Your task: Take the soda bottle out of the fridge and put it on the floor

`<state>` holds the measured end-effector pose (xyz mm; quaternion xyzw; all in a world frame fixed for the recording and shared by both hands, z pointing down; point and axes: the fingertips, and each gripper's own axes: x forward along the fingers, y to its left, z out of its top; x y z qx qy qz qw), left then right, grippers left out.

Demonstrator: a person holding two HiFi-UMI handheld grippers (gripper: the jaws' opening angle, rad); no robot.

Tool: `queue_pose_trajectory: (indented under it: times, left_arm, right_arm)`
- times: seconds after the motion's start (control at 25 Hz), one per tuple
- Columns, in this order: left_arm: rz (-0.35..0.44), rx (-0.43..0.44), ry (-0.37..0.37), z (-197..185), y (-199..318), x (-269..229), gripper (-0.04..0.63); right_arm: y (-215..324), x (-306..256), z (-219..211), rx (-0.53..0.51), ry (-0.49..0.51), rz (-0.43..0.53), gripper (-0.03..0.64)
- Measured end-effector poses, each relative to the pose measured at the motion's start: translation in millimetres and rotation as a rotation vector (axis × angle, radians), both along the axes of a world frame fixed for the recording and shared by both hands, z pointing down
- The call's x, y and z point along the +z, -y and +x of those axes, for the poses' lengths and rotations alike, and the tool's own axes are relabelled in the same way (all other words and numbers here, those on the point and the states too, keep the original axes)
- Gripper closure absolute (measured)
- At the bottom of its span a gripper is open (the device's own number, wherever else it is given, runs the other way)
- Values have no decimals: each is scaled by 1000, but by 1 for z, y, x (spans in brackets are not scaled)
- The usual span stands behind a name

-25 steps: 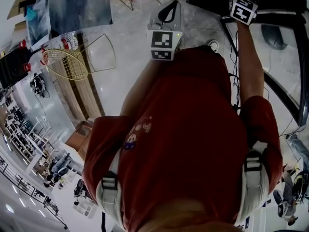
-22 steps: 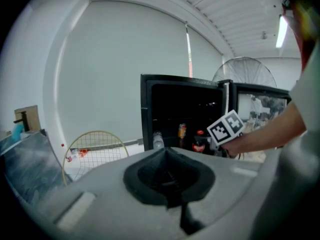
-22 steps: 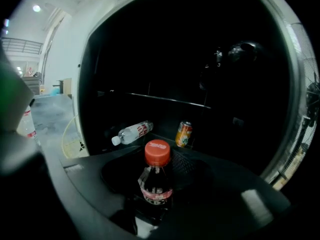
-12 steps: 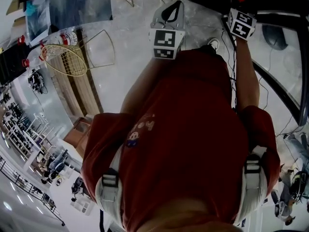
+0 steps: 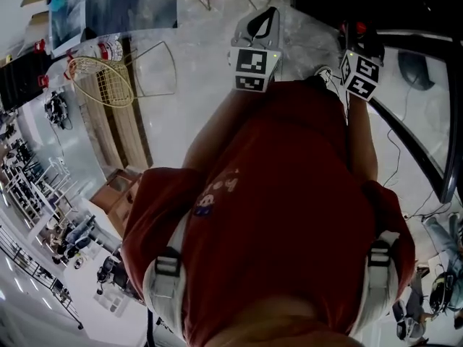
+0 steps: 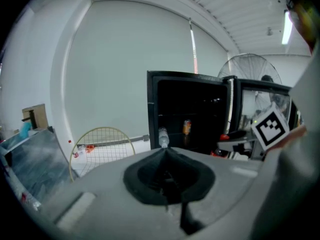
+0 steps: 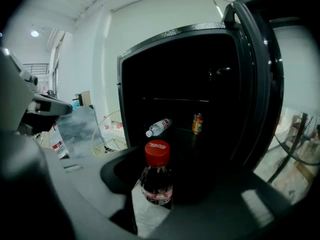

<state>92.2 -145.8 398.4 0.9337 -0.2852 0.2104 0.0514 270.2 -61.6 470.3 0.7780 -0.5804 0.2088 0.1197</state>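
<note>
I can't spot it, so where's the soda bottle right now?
Right gripper view, low centre: the soda bottle sits gripped in the right gripper, before the open fridge.

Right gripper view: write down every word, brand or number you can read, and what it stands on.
No text is legible.
The soda bottle, red cap: white print, too blurred to read.
Its label: blurred.
The plastic bottle lying in the fridge: label too small.
The can: print too small.
</note>
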Motion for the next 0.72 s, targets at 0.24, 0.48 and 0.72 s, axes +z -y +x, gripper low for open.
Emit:
queue_pose_trajectory:
  times: [0.24,0.48,0.72]
  left_arm:
    - [39,-7,-20,14,-7,-6,595]
    - [49,-31,-24,24,-17,-5,595]
    - [31,-63,6,50,-30,5,595]
  right_arm:
    - [-27,-19,-17,-99,-9,11,463]
    - [-36,-25,-15,-179,-16,14,463]
    - [-38,-24,-1,-259,-11,13,463]
